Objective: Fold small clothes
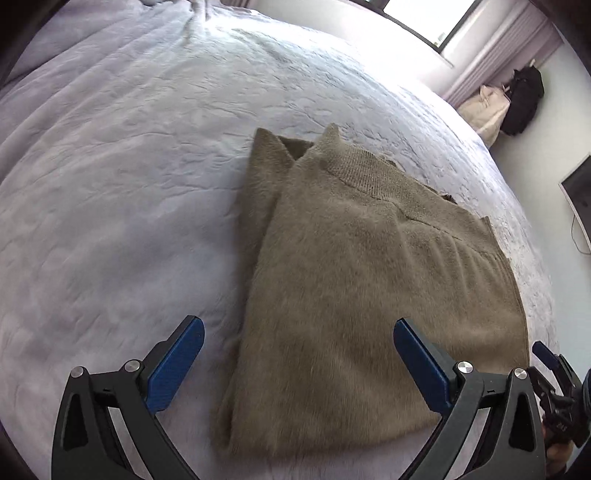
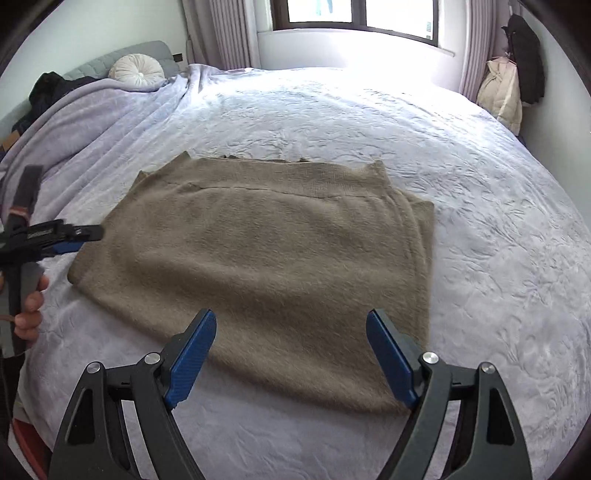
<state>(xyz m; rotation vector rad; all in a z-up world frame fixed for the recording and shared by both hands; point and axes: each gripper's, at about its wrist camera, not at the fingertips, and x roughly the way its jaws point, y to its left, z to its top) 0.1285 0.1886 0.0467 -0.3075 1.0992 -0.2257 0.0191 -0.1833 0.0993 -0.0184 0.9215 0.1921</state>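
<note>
A fuzzy olive-brown knit garment [image 1: 351, 280] lies folded flat on the bed, with its ribbed band at the far side; it also shows in the right wrist view [image 2: 266, 254]. My left gripper [image 1: 299, 334] is open and empty, hovering over the garment's near corner. It shows from the side in the right wrist view [image 2: 79, 236] at the garment's left edge. My right gripper [image 2: 291, 326] is open and empty over the garment's near edge. Its tip shows in the left wrist view [image 1: 546, 356] at the far right.
The bed is covered by a pale lavender quilted blanket [image 2: 461, 166]. A round white cushion [image 2: 136, 72] and dark clothes [image 2: 48, 88] lie at the headboard. Coats [image 2: 513, 74] hang by the curtain beside the window [image 2: 354, 14].
</note>
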